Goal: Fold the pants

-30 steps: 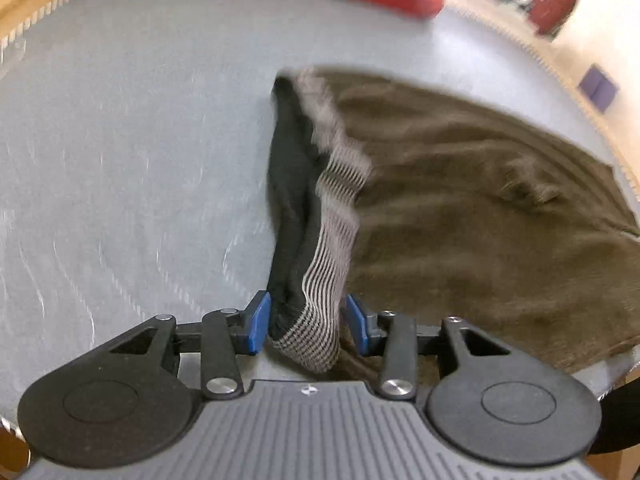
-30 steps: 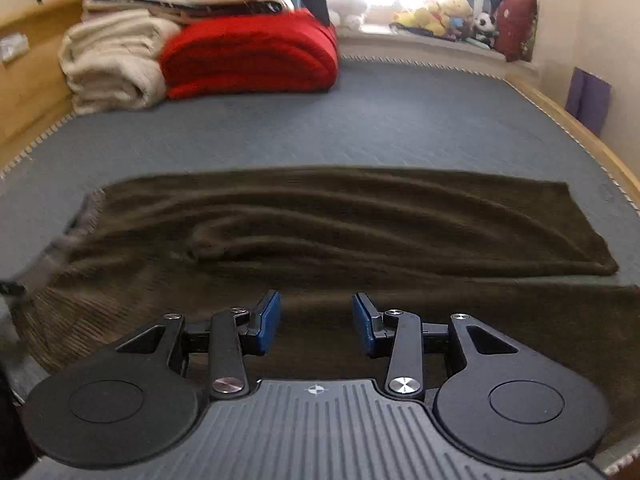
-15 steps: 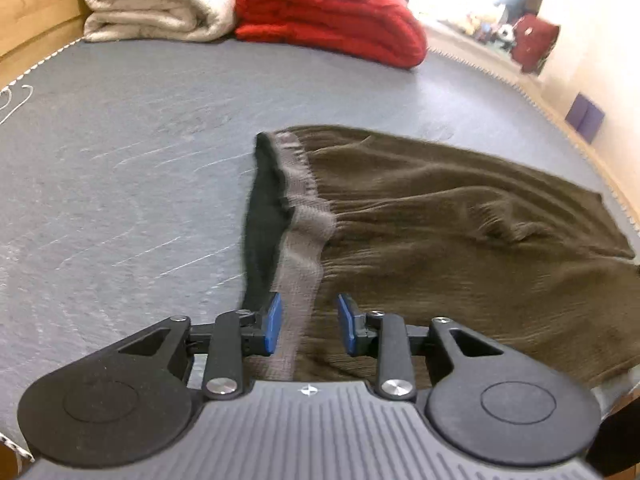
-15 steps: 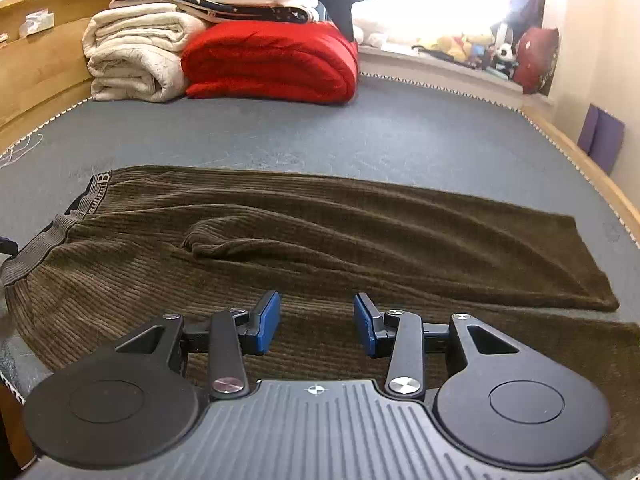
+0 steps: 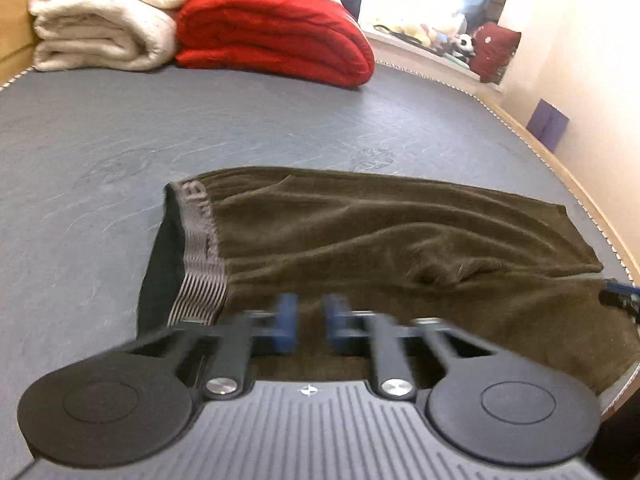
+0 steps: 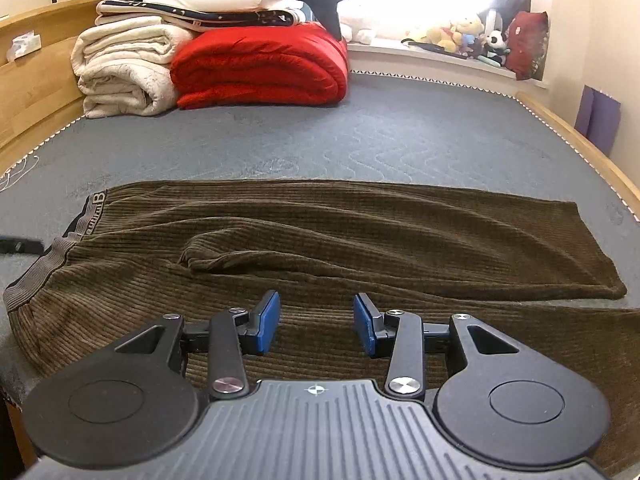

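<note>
Brown corduroy pants (image 6: 320, 240) lie spread flat on a grey mattress (image 6: 400, 136), waistband (image 6: 60, 252) at the left, legs running right. In the left wrist view the pants (image 5: 400, 248) show with the grey elastic waistband (image 5: 200, 256) partly turned up, showing black lining. My left gripper (image 5: 308, 324) hovers over the near waist area, blurred, jaws a small gap apart and empty. My right gripper (image 6: 316, 324) is open and empty above the near leg.
A folded red blanket (image 6: 260, 68) and cream blankets (image 6: 124, 72) are stacked at the far end of the mattress. Wooden bed rails (image 6: 580, 144) run along both sides. Plush toys (image 6: 460, 36) sit on the window ledge.
My left gripper let go of the waistband, which dropped to the mattress, and the gripper shifted right over the pants. My right gripper rose slightly and stayed open.
</note>
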Demonstrator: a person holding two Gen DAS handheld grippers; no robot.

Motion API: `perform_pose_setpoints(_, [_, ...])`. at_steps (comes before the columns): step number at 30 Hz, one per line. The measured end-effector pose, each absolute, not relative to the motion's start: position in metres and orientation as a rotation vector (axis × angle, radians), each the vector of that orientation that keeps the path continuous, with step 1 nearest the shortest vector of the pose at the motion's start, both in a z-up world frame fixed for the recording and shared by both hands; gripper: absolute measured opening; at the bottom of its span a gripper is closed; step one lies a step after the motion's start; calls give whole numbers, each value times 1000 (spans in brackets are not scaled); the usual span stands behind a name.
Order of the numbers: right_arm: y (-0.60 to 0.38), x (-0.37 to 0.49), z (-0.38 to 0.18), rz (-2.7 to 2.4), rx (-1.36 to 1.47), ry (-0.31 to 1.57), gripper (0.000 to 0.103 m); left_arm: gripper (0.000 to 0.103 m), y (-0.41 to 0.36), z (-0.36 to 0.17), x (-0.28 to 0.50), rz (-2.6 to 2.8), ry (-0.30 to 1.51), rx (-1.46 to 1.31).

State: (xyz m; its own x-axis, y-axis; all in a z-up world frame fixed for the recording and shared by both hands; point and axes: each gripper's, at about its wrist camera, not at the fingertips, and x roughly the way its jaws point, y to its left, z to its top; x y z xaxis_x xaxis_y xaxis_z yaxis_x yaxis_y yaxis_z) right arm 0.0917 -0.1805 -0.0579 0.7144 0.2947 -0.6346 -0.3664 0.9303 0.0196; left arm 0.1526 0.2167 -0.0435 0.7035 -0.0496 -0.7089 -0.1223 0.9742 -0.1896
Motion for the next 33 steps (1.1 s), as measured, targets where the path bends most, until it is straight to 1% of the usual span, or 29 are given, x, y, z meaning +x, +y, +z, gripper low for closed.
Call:
perform_pose_setpoints(4, [-184, 92, -53, 373, -104, 665, 43, 0, 227, -41, 210, 69, 808, -147])
perform_pose_setpoints(8, [-190, 93, -46, 378, -86, 657, 43, 1, 260, -50, 272, 98, 815, -202])
perform_pose_setpoints(10, [-193, 94, -44, 379, -89, 656, 43, 6, 274, -60, 303, 123, 826, -208])
perform_pose_setpoints(11, [-195, 95, -44, 376, -92, 656, 43, 11, 279, -67, 321, 137, 836, -188])
perform_pose_setpoints(13, [-200, 97, -43, 365, -90, 658, 43, 25, 285, -81, 348, 147, 868, -139])
perform_pose_setpoints(14, [-202, 99, -43, 356, -83, 664, 43, 30, 288, -85, 360, 155, 876, -114])
perform_pose_setpoints(15, [-205, 101, -43, 348, -70, 672, 43, 42, 290, -89, 370, 155, 883, -95])
perform_pose_setpoints(16, [-208, 104, -42, 340, -53, 679, 43, 50, 292, -93, 376, 154, 892, -83])
perform_pose_setpoints(17, [-211, 106, -43, 336, -39, 685, 43, 66, 296, -98, 385, 156, 912, -70])
perform_pose_setpoints(18, [-213, 107, -43, 332, -23, 692, 43, 73, 297, -103, 392, 151, 941, -64])
perform_pose_setpoints(20, [-217, 109, -44, 325, -4, 704, 43, 73, 295, -119, 406, 110, 1040, -21])
perform_pose_setpoints(21, [-218, 110, -45, 321, 0, 710, 43, 75, 291, -124, 410, 106, 1065, 39])
perform_pose_setpoints(22, [-219, 111, -46, 318, 2, 716, 43, 74, 288, -126, 411, 92, 1059, 83])
perform_pose_setpoints(23, [-219, 111, -46, 314, 5, 723, 43, 65, 287, -127, 414, 68, 1057, 93])
perform_pose_setpoints(24, [-220, 112, -46, 312, 8, 726, 43, 49, 287, -127, 415, 43, 1067, 76])
perform_pose_setpoints(25, [-220, 112, -46, 310, 8, 725, 43, 40, 288, -124, 417, 16, 1077, 54])
perform_pose_setpoints(26, [-219, 111, -46, 307, 4, 724, 43, 23, 285, -121, 416, 3, 1078, 64])
perform_pose_setpoints(27, [-218, 111, -46, 301, -1, 723, 43, 16, 279, -118, 414, 0, 1075, 116])
perform_pose_setpoints(29, [-218, 111, -45, 294, -3, 722, 43, 11, 264, -107, 404, -10, 1052, 212])
perform_pose_setpoints(33, [-218, 113, -44, 269, -2, 723, 43, 9, 244, -66, 363, 7, 920, 248])
